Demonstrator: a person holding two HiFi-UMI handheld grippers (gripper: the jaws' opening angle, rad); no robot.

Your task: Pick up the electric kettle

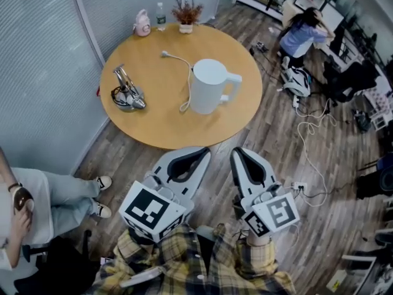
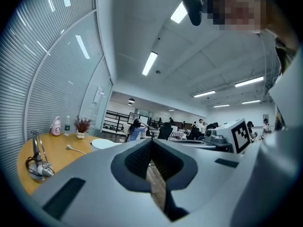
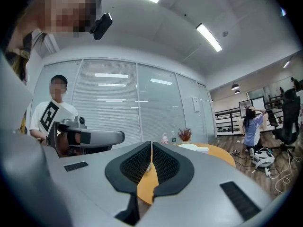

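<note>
**Head view: both grippers short of the kettle, jaws not ready**

The tall white plastic electric kettle (image 1: 207,86) stands upright on the round wooden table (image 1: 153,125), handle turned to the right, well apart from both tools. The left gripper (image 1: 189,155) and the right gripper (image 1: 241,155) hover over the plank floor (image 1: 276,146) just off the table's near edge. Each has its jaws pressed together with nothing between them. If they arrive like that, the closed tips would likely shove or tip the kettle rather than take it. The smooth body looks prone to slipping, so the handle seems the safer hold. A thin white cable with a plug (image 1: 178,60) lies against the kettle's left side. Whether it is attached I cannot tell; if it is, lifting could drag it towards the chrome metal object (image 1: 128,95)
</note>
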